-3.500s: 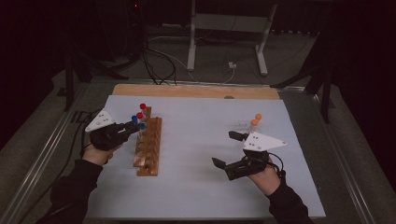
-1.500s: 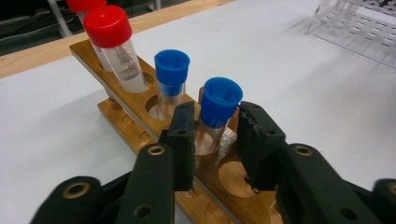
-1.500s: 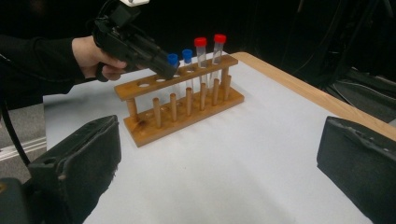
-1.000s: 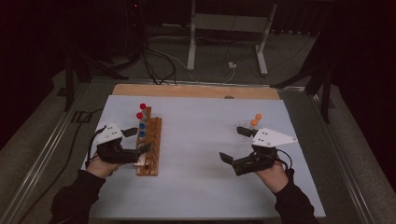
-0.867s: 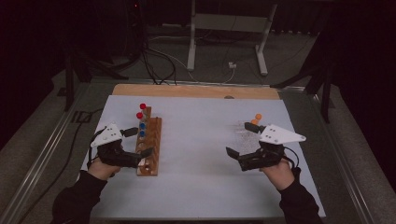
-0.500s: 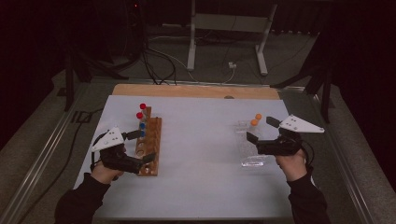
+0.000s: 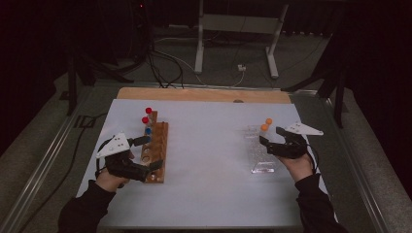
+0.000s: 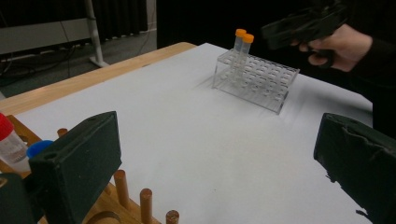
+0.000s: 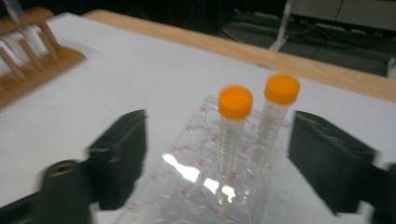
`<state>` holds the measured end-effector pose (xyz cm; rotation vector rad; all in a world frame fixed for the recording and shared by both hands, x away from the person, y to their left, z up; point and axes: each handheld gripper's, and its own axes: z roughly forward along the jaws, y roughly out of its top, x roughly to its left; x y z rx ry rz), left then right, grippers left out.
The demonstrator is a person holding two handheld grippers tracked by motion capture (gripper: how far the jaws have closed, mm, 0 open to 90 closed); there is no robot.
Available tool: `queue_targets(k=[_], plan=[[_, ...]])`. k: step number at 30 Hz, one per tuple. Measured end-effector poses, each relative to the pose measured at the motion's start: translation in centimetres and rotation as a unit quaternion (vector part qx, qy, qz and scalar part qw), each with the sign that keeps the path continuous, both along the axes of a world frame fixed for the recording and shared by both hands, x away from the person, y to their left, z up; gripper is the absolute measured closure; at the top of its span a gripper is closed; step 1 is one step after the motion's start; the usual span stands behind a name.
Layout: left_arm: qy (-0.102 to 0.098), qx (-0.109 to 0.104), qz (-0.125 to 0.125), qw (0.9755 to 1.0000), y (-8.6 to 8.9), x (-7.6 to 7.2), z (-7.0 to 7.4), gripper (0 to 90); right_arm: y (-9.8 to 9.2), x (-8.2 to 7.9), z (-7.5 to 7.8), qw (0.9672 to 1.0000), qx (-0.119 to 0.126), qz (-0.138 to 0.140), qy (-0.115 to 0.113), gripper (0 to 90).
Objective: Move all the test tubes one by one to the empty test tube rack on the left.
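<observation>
Both pairs of black fingers stand apart with nothing pressed between them: the left gripper (image 7: 148,154) has its jaws spread wide beside the wooden tube rack with upright pegs (image 7: 156,150), while the right gripper (image 7: 271,138) has jaws that have just been closing, still clear of any tube, with the clear plastic tube rack (image 7: 262,153) below and between them. That clear rack lies near the right edge of the white table sheet (image 7: 209,160), and two clear tubes with orange caps (image 9: 236,103) stand upright side by side in its far end; in the right gripper view they rise between the two jaws, touching neither pad. The wooden rack sits near the left edge of the sheet, running from front to back, and carries two red-capped tubes (image 7: 145,115) at its far end and a blue-capped tube (image 7: 147,131) just nearer. In the left gripper view one pad (image 8: 77,168) stands over the wooden pegs, the other pad at the right side over bare sheet, and the person's right hand (image 8: 338,44) shows farther off above the clear rack. A strip of bare wooden tabletop (image 7: 204,94) shows along the sheet's far edge.
</observation>
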<state>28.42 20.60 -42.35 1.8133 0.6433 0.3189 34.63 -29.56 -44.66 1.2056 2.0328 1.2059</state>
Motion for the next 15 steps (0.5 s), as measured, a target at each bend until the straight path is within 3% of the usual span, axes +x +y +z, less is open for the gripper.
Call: queue_targets(k=[7,15], plan=[[0.000,-0.001,-0.003,1.0000,0.0,0.0,0.0,1.7,0.3,1.4,-1.2,0.9994,-0.024,0.002,0.022,52.3],[0.000,0.002,-0.002,1.0000,0.0,0.0,0.0,1.7,0.8,2.9,-1.9,0.9980,-0.031,-0.007,0.055,65.8]])
